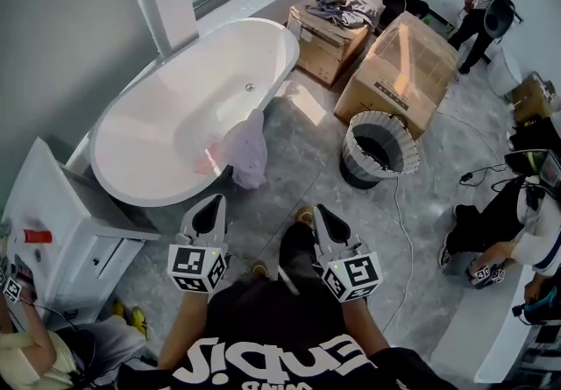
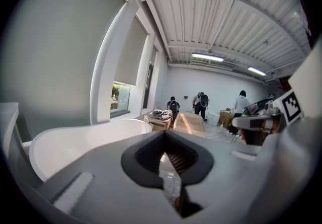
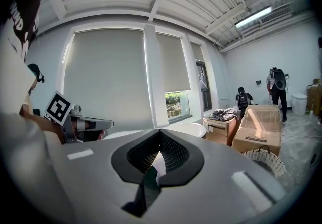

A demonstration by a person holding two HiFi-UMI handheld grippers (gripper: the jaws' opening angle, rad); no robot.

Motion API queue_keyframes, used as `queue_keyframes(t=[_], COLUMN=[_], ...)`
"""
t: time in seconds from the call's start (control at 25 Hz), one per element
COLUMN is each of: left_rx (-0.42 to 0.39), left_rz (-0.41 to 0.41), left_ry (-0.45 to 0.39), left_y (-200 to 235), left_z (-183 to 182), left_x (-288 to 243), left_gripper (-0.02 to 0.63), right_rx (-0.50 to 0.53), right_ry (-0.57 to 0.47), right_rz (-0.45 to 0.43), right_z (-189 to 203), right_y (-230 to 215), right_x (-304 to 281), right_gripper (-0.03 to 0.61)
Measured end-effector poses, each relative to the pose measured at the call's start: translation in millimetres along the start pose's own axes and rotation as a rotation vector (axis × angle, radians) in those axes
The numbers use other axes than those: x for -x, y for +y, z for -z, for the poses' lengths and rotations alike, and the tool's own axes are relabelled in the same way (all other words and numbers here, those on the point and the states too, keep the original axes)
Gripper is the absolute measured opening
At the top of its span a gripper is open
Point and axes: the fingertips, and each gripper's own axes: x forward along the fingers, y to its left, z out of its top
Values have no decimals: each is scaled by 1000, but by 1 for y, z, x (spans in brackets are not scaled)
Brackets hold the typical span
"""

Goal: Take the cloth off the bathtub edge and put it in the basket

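Observation:
A pale pink-lilac cloth (image 1: 245,152) hangs over the near rim of the white bathtub (image 1: 140,130), with its lower part draped down the outside. The round white-rimmed basket (image 1: 379,148) stands on the floor to the cloth's right. Both grippers are held low in front of the person, short of the tub. My left gripper (image 1: 214,199) is shut and empty, pointing toward the cloth. My right gripper (image 1: 321,208) is also shut with nothing in it. The left gripper view shows the jaws (image 2: 163,133) closed before the tub (image 2: 70,142). The right gripper view shows closed jaws (image 3: 160,132), the tub (image 3: 186,128) and the basket (image 3: 265,160).
Two cardboard boxes (image 1: 399,68) stand behind the basket, one topped with grey clothes (image 1: 340,8). A white cabinet (image 1: 61,222) sits left of the tub. A cable (image 1: 399,230) runs across the floor. Other people (image 1: 491,239) crouch at the right and stand at the back.

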Motion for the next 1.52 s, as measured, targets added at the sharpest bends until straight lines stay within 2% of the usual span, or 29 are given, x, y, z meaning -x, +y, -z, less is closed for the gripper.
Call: queue_keyframes(t=[0.24,0.64,1.04,1.28,1.52], left_rx=[-2,15,33,59,62], left_rz=[-25,-100,-243,-358,-397], left_ry=[7,4,-22,-40,-44], left_y=[-1,19,32,40,39], left_z=[-11,-46,-77,-79,-83], left_x=[-49,-125,-171,-191,-212], left_gripper=[-3,-3,-3,-3,-3], right_rx=[-12,0,18,36,42], right_ry=[15,23,50,76,97], right_rz=[-15,-118,-312,-425,-502], right_z=[-4,-36,-62,-63,-61], right_y=[-50,-104,-129,-146,-147], right_x=[-37,-129,-213,-252,-281], right_gripper=[6,6,6,6,6])
